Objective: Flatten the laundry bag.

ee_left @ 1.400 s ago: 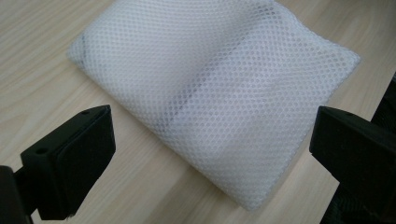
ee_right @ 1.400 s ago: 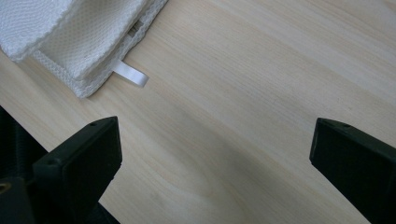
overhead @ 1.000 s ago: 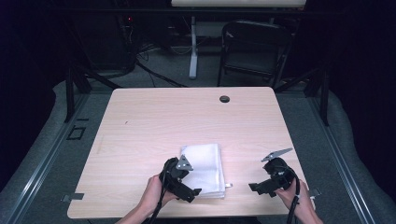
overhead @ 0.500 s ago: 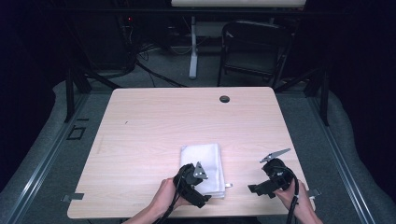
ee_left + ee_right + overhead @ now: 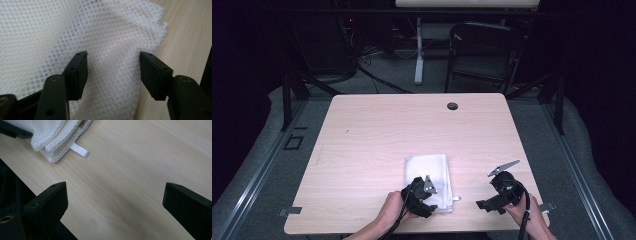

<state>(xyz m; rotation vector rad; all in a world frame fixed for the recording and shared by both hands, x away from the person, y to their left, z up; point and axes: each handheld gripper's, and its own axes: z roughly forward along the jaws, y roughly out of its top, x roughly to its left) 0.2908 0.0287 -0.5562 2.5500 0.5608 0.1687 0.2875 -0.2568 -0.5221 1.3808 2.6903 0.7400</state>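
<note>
Folded white mesh cloth (image 5: 428, 172) lies on bench (image 5: 362, 140) near its front edge. Left claw (image 5: 426, 198) over cloth's near corner, jaws half-narrowed, have just been closing around a raised fold, not yet pinching. Right claw (image 5: 484, 204) wide, idle beside cloth. Grab just starting; handling still left.

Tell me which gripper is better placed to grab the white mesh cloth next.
The left. Its gripper is right over the cloth, jaws astride a raised fold and just closing, pads not yet pressing. The right gripper hangs open over bare table, beside the cloth's corner and tab.
</note>
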